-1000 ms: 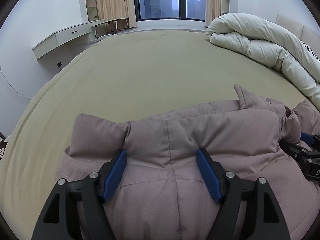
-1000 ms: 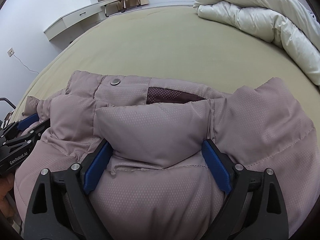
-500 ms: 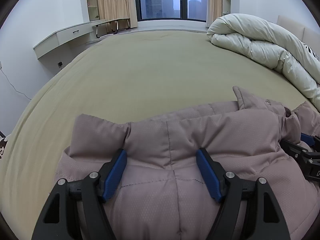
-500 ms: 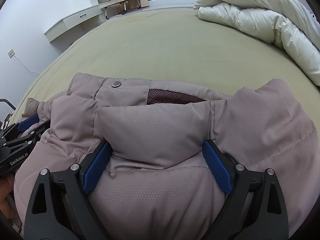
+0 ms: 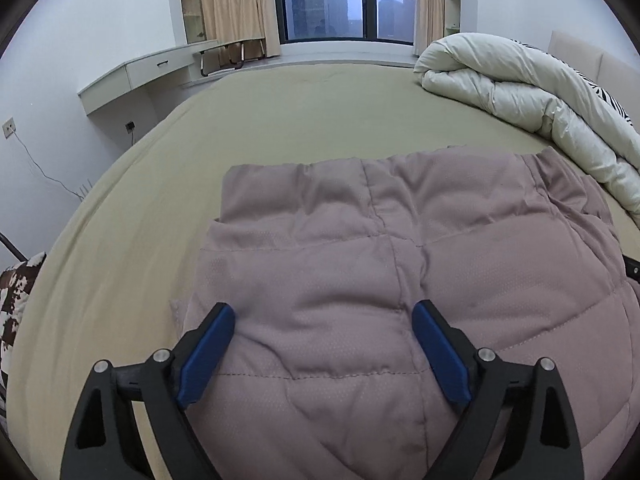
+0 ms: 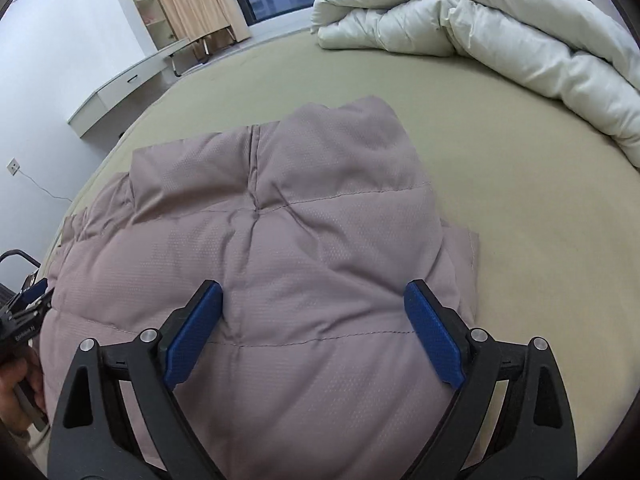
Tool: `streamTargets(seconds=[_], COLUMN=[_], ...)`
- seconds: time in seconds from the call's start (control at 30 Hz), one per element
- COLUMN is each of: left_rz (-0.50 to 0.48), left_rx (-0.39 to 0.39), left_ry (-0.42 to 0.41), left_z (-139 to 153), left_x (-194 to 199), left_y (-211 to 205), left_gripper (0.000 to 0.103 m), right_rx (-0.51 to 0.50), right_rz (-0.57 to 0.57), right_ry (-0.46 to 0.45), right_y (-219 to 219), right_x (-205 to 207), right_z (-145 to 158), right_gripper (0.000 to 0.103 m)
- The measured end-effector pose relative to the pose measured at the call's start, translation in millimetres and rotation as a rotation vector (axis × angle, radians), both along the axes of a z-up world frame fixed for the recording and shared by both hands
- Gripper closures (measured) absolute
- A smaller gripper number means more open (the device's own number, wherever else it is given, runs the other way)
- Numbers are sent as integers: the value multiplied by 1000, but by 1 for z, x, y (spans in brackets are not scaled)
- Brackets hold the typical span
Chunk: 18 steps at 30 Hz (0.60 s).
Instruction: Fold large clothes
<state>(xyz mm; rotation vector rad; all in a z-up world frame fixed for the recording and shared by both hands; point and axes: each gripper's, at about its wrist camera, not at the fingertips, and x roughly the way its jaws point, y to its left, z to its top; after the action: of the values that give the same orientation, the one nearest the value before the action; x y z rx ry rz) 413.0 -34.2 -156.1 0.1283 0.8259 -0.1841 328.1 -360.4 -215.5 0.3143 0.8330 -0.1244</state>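
Left wrist view: both the left hand-held gripper (image 5: 322,336) and right hand-held gripper (image 6: 314,320) spread released over the folded puffer jacket (image 5: 400,264); bare bed (image 5: 280,120) lies beyond its edges.

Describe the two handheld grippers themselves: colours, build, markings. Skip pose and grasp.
The left gripper and the right gripper match: black triangular cut-out finger frames, silver rivets, flat blue pads. In the right wrist view the left gripper's black body shows small white lettering, too small to read, with a bare hand behind it.
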Motion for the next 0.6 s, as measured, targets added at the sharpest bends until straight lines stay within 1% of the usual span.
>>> streamTargets(seconds=[0.1, 0.17, 0.27, 0.37, 0.43, 0.47, 0.5, 0.57, 0.6], left_rz=[1, 5, 7, 9, 10, 11, 7, 1, -5], left_rx=[-20, -41, -30, -19, 6, 27, 57, 121, 131], left_ry=[1, -5, -22, -9, 16, 25, 22, -3, -13], left_z=[-6, -11, -14, -12, -2, 6, 13, 23, 27], left_x=[3, 3, 0, 0, -2, -8, -14, -30, -40], left_y=[1, 2, 0, 1, 2, 1, -2, -7, -9], left_gripper=[7, 7, 6, 6, 9, 11, 12, 13, 14], right_rx=[-30, -23, -17, -29, -46, -74, -79, -41, -40], right_rz=[8, 8, 4, 1, -5, -22, -17, 45, 80], right_ry=[12, -5, -35, -40, -1, 27, 9, -113, -157], right_y=[3, 3, 2, 7, 11, 14, 24, 50, 66], right_x=[9, 10, 6, 5, 6, 4, -5, -31, -42], right_z=[-10, -17, -25, -26, -16, -4, 10, 44, 56], right_gripper=[5, 5, 5, 5, 5, 6, 7, 7, 7])
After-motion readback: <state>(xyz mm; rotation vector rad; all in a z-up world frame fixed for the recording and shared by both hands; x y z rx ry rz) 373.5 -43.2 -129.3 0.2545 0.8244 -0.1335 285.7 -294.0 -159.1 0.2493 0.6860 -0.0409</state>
